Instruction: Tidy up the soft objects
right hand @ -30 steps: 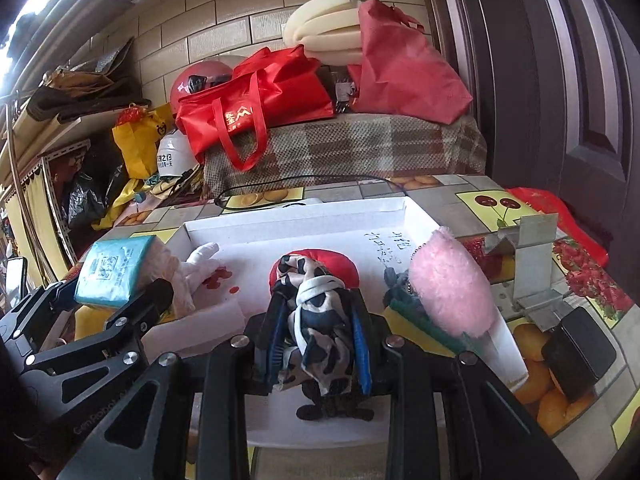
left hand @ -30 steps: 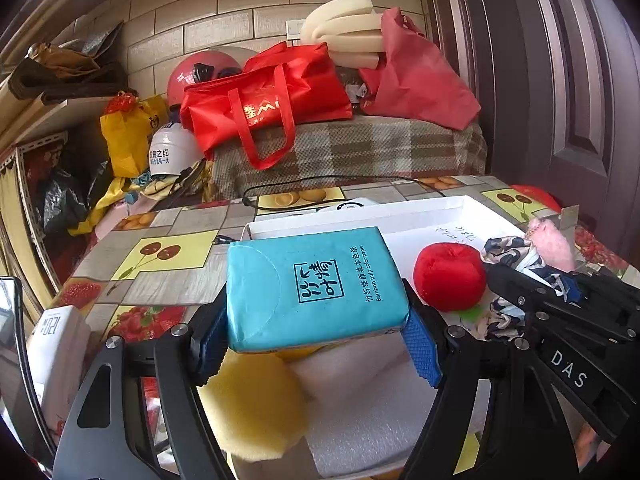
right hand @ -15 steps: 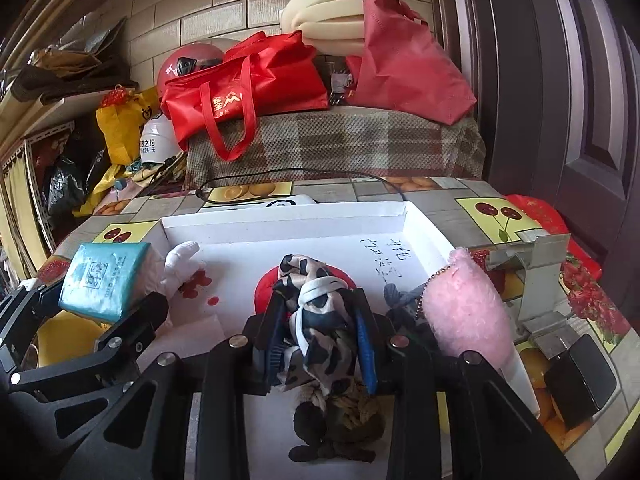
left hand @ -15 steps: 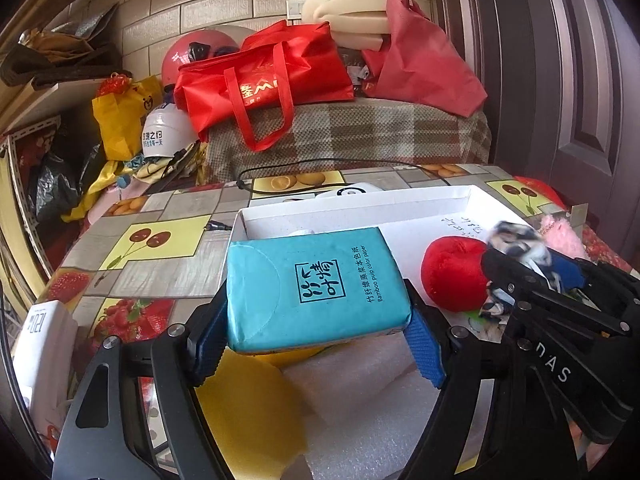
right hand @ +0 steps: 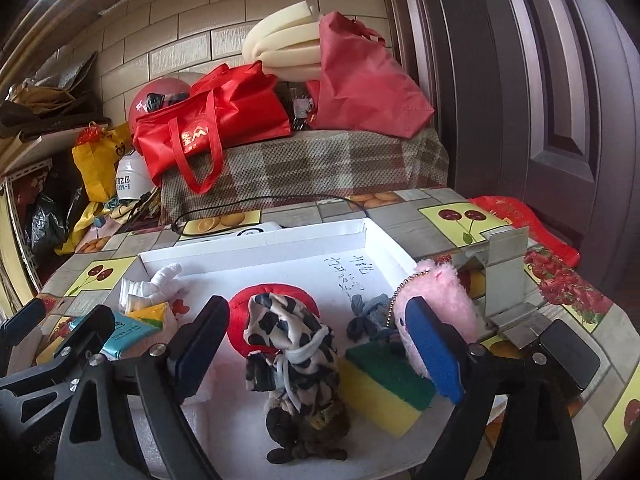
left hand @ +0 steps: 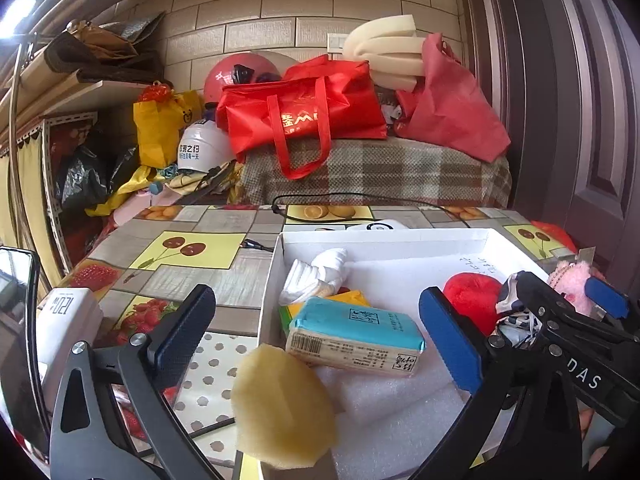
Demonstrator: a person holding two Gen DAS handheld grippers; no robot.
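Note:
A blue tissue pack (left hand: 356, 334) lies in the white box (left hand: 384, 238), released between the open fingers of my left gripper (left hand: 316, 332). A yellow sponge (left hand: 282, 408) sits at the box's near left edge. My right gripper (right hand: 316, 340) is open around a black-and-white patterned cloth (right hand: 292, 344), which rests in the box (right hand: 256, 240) against a red plush ball (right hand: 276, 296). The ball (left hand: 472, 300) and cloth (left hand: 512, 308) also show in the left wrist view. A white sock bundle (left hand: 316, 276) lies at the box's far left. A pink plush (right hand: 440, 304) sits at the right rim.
A yellow-and-green sponge (right hand: 384, 388) and a dark blue cloth scrap (right hand: 368, 316) lie in the box. A metal bracket (right hand: 504, 276) and a black block (right hand: 568, 352) stand right of it. A white device (left hand: 64, 328) is at the table's left. A black cable (left hand: 360, 200) runs behind.
My left gripper opened and let the blue tissue pack drop into the box. My right gripper opened and let go of the patterned cloth, which now rests in the box.

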